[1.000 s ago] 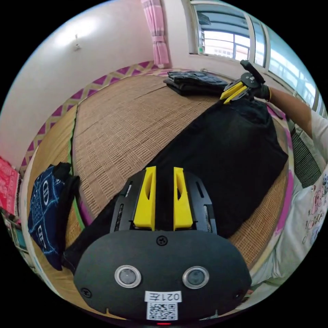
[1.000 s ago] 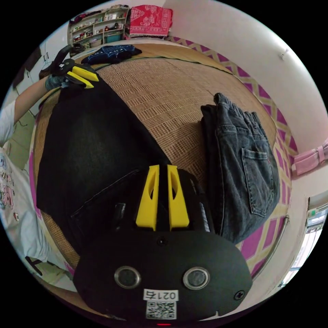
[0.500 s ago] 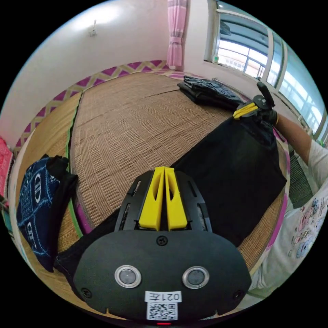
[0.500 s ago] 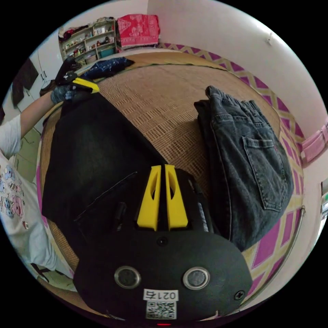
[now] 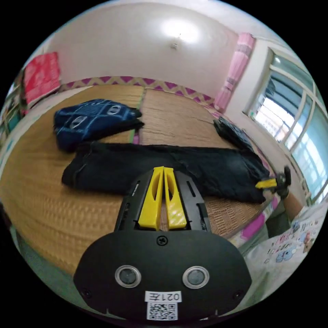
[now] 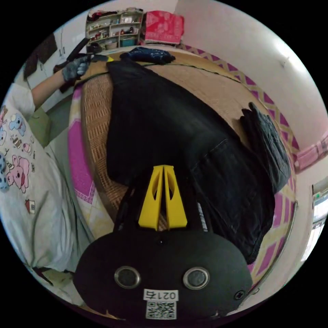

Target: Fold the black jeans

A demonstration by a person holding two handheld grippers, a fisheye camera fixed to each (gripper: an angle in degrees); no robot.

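The black jeans (image 5: 112, 167) lie flat and stretched out along the near side of the woven mat (image 5: 171, 112). In the left gripper view my left gripper (image 5: 163, 168) is shut and held back from the jeans, with no cloth seen between its jaws. The right gripper (image 5: 258, 185) shows by the jeans' far right corner. In the right gripper view my right gripper (image 6: 163, 166) is shut above the near edge of the jeans (image 6: 160, 123), with mat showing behind its jaws. The left gripper (image 6: 108, 58), in a gloved hand (image 6: 73, 68), sits beside the jeans' far end.
A folded dark grey pair of jeans (image 5: 232, 131) (image 6: 266, 136) lies beyond the black pair. A blue patterned garment (image 5: 92, 118) (image 6: 148, 54) rests at the other end. The person's white printed shirt (image 6: 27, 171) is close by. Shelves (image 6: 114, 24) stand against the wall.
The left jaws closed from a small gap. Both grippers drew back from the jeans' ends toward the near edge of the mat, and both views swung; the jeans now lie flat.
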